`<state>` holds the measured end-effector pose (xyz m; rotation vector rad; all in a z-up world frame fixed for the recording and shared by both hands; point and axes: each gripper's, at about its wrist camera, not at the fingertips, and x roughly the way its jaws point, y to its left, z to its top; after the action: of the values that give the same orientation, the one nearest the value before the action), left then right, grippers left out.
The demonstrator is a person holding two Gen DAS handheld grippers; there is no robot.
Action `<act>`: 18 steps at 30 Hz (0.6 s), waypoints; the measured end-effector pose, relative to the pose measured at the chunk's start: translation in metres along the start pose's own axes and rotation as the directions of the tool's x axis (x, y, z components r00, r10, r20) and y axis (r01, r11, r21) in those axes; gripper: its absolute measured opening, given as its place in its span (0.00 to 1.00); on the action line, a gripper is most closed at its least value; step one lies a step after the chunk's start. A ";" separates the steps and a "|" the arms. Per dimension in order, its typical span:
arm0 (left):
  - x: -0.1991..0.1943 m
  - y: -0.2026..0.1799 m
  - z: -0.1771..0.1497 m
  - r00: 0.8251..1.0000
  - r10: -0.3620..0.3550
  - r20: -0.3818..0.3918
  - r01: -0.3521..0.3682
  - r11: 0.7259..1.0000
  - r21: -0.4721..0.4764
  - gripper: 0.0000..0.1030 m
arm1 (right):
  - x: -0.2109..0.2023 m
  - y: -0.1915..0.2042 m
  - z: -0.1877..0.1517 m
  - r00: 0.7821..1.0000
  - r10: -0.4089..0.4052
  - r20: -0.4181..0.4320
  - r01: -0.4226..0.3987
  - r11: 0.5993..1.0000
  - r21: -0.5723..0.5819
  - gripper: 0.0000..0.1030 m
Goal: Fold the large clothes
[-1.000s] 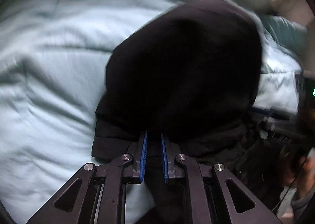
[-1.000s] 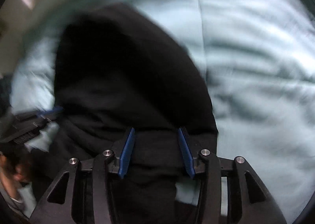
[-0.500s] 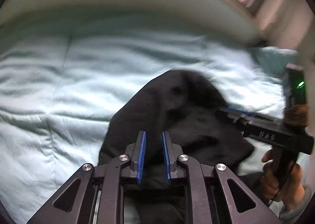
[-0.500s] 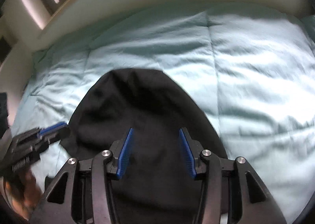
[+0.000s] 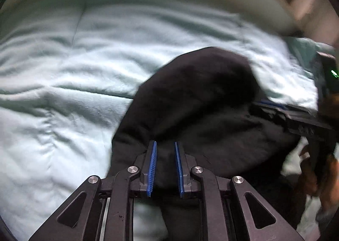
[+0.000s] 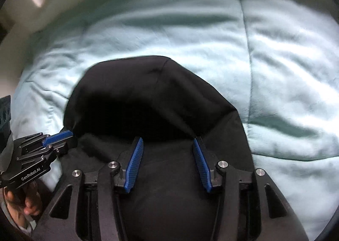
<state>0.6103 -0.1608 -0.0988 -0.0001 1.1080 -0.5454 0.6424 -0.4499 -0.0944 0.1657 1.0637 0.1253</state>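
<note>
Both grippers have pulled up and back from the black garment (image 6: 156, 101), so more of the pale blue quilt (image 6: 275, 71) shows now. Folded into a rounded bundle, the garment lies at the middle of each frame; it may need another fold or some tidying. The left gripper (image 5: 164, 147) is barely open and holds nothing. The right gripper (image 6: 167, 145) is opening wider, empty, above the cloth.

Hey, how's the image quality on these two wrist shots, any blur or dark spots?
Left wrist view: motion blur smears the black garment and the pale blue bedding. Right wrist view: sharper, but the garment's folds are lost in shadow; fisheye bends the bed edge in both.
</note>
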 end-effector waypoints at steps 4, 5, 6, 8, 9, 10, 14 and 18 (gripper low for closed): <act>-0.032 -0.006 -0.018 0.999 -0.035 0.023 0.034 0.998 0.050 0.17 | -0.030 -0.005 0.006 0.997 0.008 0.077 -0.006 1.000 -0.022 0.77; -0.040 -0.007 -0.024 0.999 -0.036 0.024 0.034 0.998 0.055 0.17 | -0.031 -0.005 0.011 0.997 0.012 0.082 -0.010 1.000 -0.021 0.79; -0.047 -0.007 -0.031 0.999 -0.034 0.029 0.032 0.998 0.058 0.17 | -0.033 -0.009 0.016 0.997 0.018 0.081 -0.016 1.000 -0.018 0.80; -0.056 -0.009 -0.042 0.999 -0.015 0.032 0.014 0.999 0.050 0.17 | -0.026 -0.019 0.029 0.997 0.044 0.061 -0.044 0.999 0.001 0.80; -0.061 -0.005 -0.048 1.000 0.009 0.028 -0.010 0.999 0.040 0.17 | -0.026 -0.027 0.033 0.997 0.064 0.051 -0.065 0.998 0.010 0.80; -0.068 -0.001 -0.056 0.999 0.031 0.028 -0.032 0.999 0.027 0.17 | -0.020 -0.032 0.040 0.996 0.081 0.035 -0.082 0.996 0.020 0.80; -0.083 0.002 -0.075 0.998 0.052 0.031 -0.052 0.999 0.001 0.17 | 0.015 -0.032 0.062 0.993 0.108 -0.042 -0.108 0.994 0.010 0.80; -0.093 0.008 -0.081 0.995 0.104 0.006 -0.104 0.994 0.032 0.17 | 0.042 -0.028 0.070 0.988 0.121 -0.092 -0.121 0.993 0.012 0.80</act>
<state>0.5141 -0.0939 -0.0598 0.0839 1.0882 -0.4700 0.7242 -0.4746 -0.1026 0.2320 1.1469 0.2413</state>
